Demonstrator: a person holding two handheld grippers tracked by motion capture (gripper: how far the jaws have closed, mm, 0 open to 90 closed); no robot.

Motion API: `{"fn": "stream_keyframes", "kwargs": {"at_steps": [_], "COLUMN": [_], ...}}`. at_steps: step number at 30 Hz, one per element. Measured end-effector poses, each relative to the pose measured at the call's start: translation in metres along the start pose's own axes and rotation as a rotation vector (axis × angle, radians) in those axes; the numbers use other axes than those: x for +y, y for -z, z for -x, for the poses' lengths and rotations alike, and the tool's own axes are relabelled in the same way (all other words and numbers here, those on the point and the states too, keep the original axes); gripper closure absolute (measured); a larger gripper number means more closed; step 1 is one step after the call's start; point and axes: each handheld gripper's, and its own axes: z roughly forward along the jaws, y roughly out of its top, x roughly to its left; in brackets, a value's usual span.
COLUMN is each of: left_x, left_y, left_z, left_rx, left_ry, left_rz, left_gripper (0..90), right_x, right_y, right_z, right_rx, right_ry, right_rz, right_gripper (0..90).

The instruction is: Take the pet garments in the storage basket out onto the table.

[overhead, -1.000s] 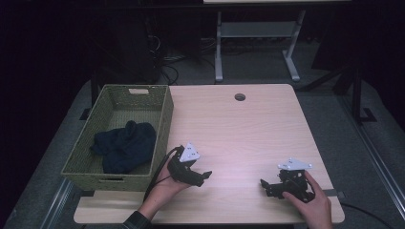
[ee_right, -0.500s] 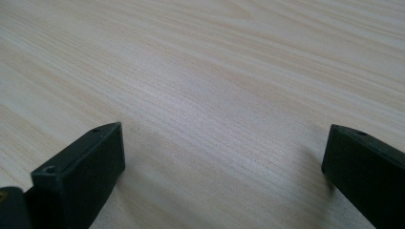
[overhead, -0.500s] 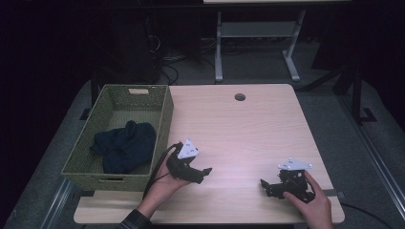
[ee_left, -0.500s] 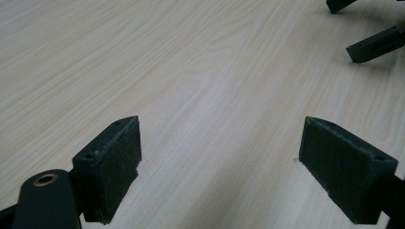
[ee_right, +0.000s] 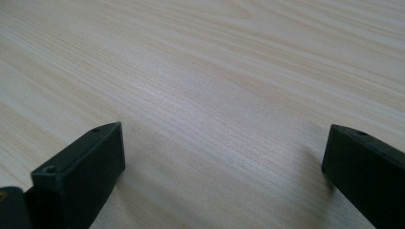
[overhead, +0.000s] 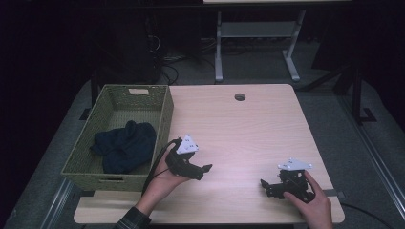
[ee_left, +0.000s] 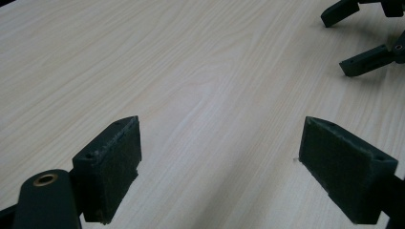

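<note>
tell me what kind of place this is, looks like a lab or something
Probably a lab or workshop set up for recording, not a home. A bare light wood table with a cable hole stands on grey carpet, cables trail on the floor behind it, and a second desk's metal frame stands in the dark background.

Left tongs (overhead: 203,171): being held low by the left hand (overhead: 165,174), jaws gaping wide, pointing right.
Right tongs (overhead: 265,186): being gripped by the right hand (overhead: 313,202), jaws spread, pointing left.
</note>
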Motion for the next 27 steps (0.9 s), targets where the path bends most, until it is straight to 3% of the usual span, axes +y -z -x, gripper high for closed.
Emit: {"fn": "stream_keyframes", "kwargs": {"at_steps": [12, 17, 27], "left_x": [0.012, 0.015, 0.024], "left_y": [0.009, 0.011, 0.024], "left_z": [-0.007, -0.006, -0.016], "left_rx": [-0.001, -0.005, -0.007], "left_ry": [0.022, 0.007, 0.021], "left_rz": [0.028, 0.025, 0.056], "left_gripper": [14.3, 14.3, 14.3], "right_x": [0.000, 0.000, 0.000], "right_y": [0.000, 0.000, 0.000], "right_z": [0.000, 0.000, 0.000], "right_rx": [0.000, 0.000, 0.001], "right_ry": [-0.001, -0.001, 0.001], "right_rz": [0.000, 0.000, 0.000], "right_gripper": [0.4, 0.4, 0.5]}}
